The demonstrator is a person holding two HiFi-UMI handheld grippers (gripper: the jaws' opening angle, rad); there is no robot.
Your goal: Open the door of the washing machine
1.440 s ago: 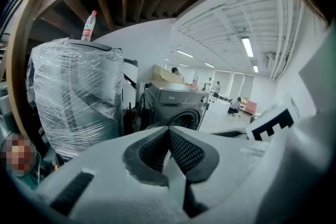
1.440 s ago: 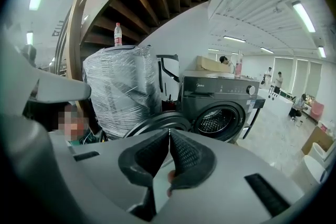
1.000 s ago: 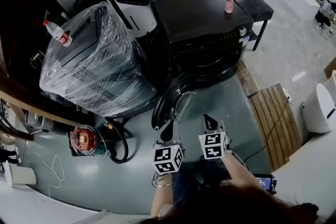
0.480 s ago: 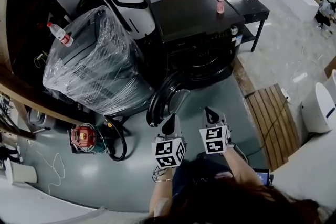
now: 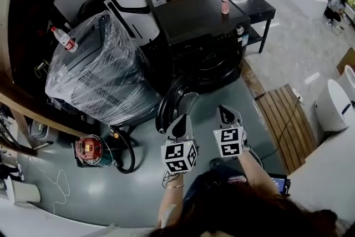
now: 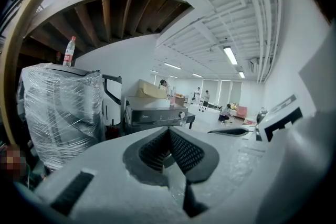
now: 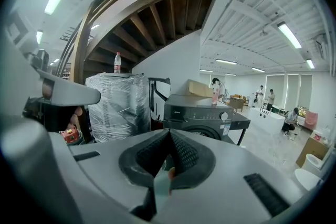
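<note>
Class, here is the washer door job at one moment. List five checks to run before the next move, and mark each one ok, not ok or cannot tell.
1. Door swung out from the washer: ok.
2. Left gripper jaws together, nothing between them: ok.
3. Right gripper jaws together, nothing between them: ok.
4. Left gripper clear of the door: cannot tell; the two overlap in the head view.
5. Bottle upright on the washer: ok.
</note>
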